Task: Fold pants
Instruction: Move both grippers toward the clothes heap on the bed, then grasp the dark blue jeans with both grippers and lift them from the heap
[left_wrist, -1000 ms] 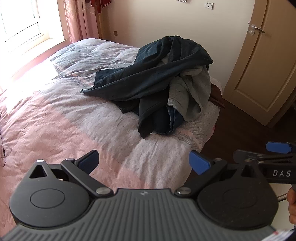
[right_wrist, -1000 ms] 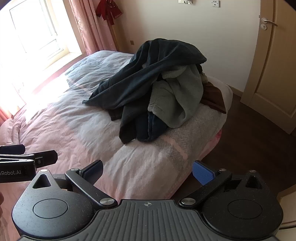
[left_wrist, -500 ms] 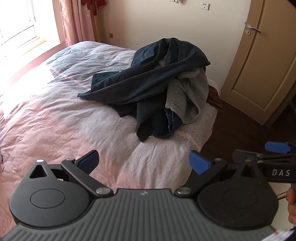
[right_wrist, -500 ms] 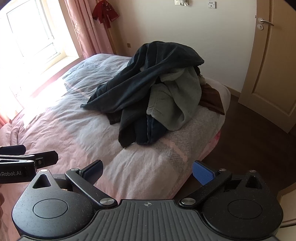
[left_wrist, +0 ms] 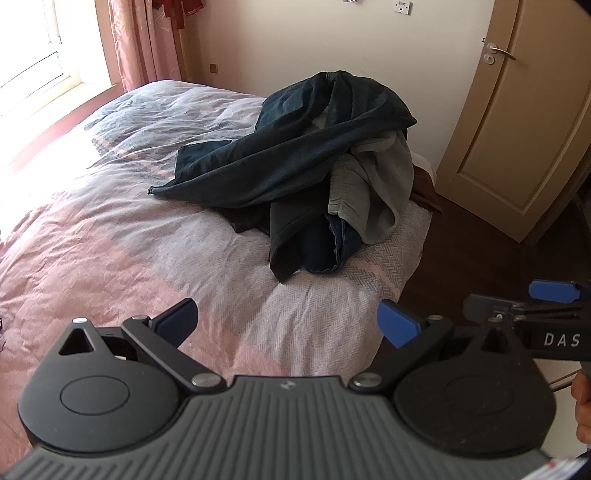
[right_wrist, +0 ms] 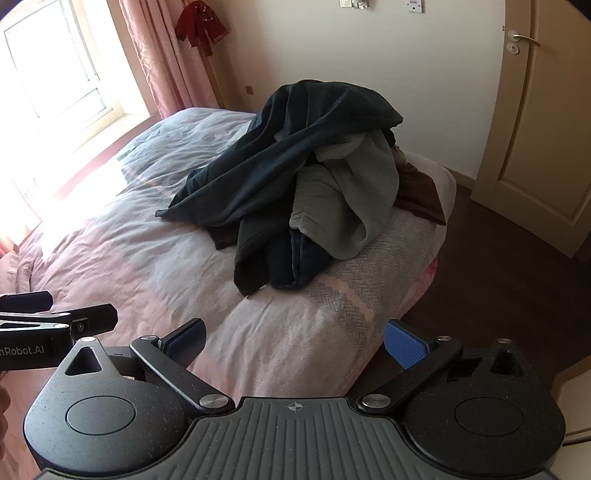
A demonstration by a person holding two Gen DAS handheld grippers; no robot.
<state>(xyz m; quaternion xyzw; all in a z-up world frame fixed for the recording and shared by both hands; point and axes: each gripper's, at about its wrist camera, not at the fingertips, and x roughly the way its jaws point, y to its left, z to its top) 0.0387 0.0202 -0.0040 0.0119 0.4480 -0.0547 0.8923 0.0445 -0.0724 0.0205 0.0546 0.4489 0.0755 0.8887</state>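
Nearest me, my left tongs (left_wrist: 287,320) and right tongs (right_wrist: 294,342) gape wide and empty over the bed (left_wrist: 110,236), ready, I judge, for a first pick. Beyond, on the quilted pink cover, the pants (left_wrist: 295,155) lie heaped: limp dark denim draped over a softer grey garment (left_wrist: 373,192).

Bed (left_wrist: 110,258): pink and pale grey quilted cover, herringbone weave near foot corner, rumpled. Window (right_wrist: 55,66): at left, strong daylight, glare across cover's left side. Curtain (right_wrist: 177,66): pink, patterned, hanging beside window. Red cloth ornament (right_wrist: 201,31): hanging by curtain. Wall (right_wrist: 424,74): cream, plain. Switch plates (right_wrist: 415,5): high on wall. Door (left_wrist: 517,122): beige, panelled, lever handle (left_wrist: 498,50). Floor (right_wrist: 498,277): dark wood, right of bed.
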